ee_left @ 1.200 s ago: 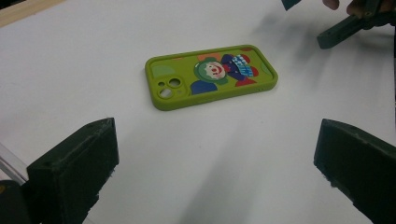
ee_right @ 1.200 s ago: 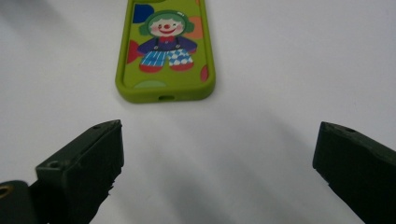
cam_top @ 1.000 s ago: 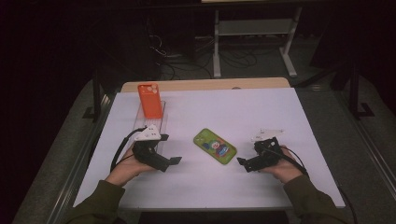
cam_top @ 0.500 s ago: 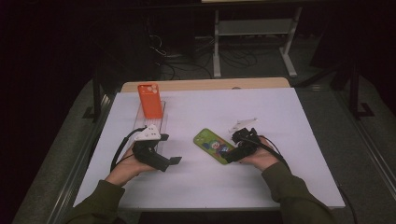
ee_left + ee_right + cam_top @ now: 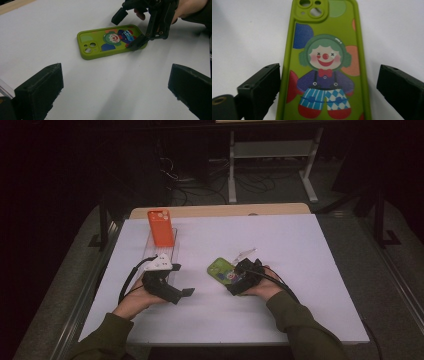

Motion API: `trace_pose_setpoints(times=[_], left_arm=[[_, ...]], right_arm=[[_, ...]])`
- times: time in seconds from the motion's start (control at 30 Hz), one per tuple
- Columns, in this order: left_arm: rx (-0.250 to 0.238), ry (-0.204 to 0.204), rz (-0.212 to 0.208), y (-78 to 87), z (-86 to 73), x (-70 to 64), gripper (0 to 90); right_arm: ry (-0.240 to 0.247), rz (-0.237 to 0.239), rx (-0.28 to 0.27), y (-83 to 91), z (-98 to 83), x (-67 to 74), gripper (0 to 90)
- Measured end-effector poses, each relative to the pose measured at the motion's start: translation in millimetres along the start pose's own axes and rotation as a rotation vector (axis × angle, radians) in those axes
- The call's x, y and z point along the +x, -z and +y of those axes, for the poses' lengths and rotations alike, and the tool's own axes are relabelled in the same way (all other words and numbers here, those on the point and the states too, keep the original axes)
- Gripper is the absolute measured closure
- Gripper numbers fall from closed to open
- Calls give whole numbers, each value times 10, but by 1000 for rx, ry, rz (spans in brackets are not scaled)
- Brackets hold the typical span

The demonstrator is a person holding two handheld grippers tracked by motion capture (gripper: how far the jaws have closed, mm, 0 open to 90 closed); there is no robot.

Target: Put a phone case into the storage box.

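A green phone case (image 5: 221,269) printed with a clown lies flat near the middle of the white table (image 5: 300,245). My right gripper (image 5: 235,280) is open, and its jaws straddle the case's lower end (image 5: 324,62), one on each long side. In the left gripper view the same case (image 5: 110,41) lies ahead, with the right gripper (image 5: 127,30) over its far end. My left gripper (image 5: 182,292) rests open on the table left of the case, nothing between its jaws. An orange phone case (image 5: 161,227) stands upright at the back left.
A clear plastic holder (image 5: 164,254) runs from the orange case toward my left gripper. A wooden strip (image 5: 220,211) edges the table's far side. Beyond it, a white metal frame (image 5: 270,155) and cables stand on the dark floor.
My right gripper has moved left across the table to the green case and now straddles its near end. The left gripper has stayed put.
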State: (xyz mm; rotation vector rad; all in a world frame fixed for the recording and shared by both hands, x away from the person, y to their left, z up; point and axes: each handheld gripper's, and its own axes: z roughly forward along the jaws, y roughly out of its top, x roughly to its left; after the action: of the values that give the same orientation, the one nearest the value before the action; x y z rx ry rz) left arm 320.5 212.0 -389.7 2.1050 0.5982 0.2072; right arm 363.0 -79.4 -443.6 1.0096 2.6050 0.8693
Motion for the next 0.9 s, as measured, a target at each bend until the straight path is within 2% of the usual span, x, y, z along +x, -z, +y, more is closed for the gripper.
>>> trace_pose_setpoints(times=[0.1,0.27,0.5,0.63,0.77,0.9], left_arm=[[0,2,0,-2,3,1,0],[0,1,-2,-11,17,0,0],[10,-18,-8,-36,64,-3,0],[24,-34,-24,-61,126,-15,0],[42,-69,-49,-99,208,-28,0],[59,-112,-74,-168,284,-35,0]], right_arm=[[12,0,10,-29,-5,0,70],[8,31,6,-16,-8,-14,139],[11,44,6,-7,-11,-37,151],[11,79,22,38,-13,-65,153],[47,114,31,130,-14,-84,154],[119,141,36,253,3,-147,155]])
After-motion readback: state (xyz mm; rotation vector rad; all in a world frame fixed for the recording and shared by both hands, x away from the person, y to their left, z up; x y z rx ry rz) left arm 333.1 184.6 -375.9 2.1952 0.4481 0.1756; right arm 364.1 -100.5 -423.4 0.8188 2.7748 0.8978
